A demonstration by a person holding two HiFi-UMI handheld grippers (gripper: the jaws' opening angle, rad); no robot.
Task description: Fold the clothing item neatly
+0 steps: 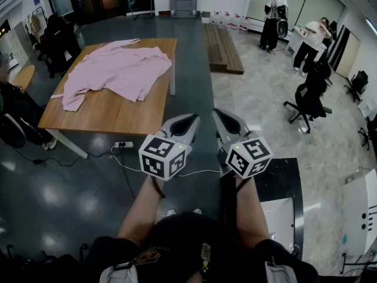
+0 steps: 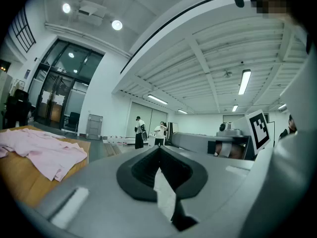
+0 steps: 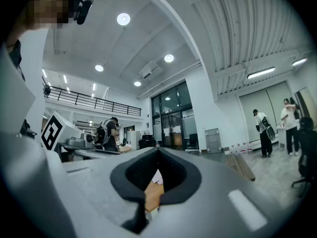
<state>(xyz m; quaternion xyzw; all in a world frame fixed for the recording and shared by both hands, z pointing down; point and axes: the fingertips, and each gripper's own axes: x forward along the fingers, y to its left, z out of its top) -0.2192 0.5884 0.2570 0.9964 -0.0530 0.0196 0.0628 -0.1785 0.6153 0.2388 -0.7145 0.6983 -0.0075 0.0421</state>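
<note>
Wooden table point(image 1: 118, 119) with pink garment point(image 1: 118, 69), long axis lower-left to upper-right; left gripper point(image 1: 189, 120) and right gripper point(image 1: 222, 117) closed.

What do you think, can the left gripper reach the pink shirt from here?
Probably not yet. The left gripper hangs over the dark floor, well short of the wooden table where the pink shirt lies. Nothing tall stands between them, so stepping closer should do it.

Garment point(image 1: 118, 71) on table point(image 1: 112, 119), ahead-left of both claws
</note>
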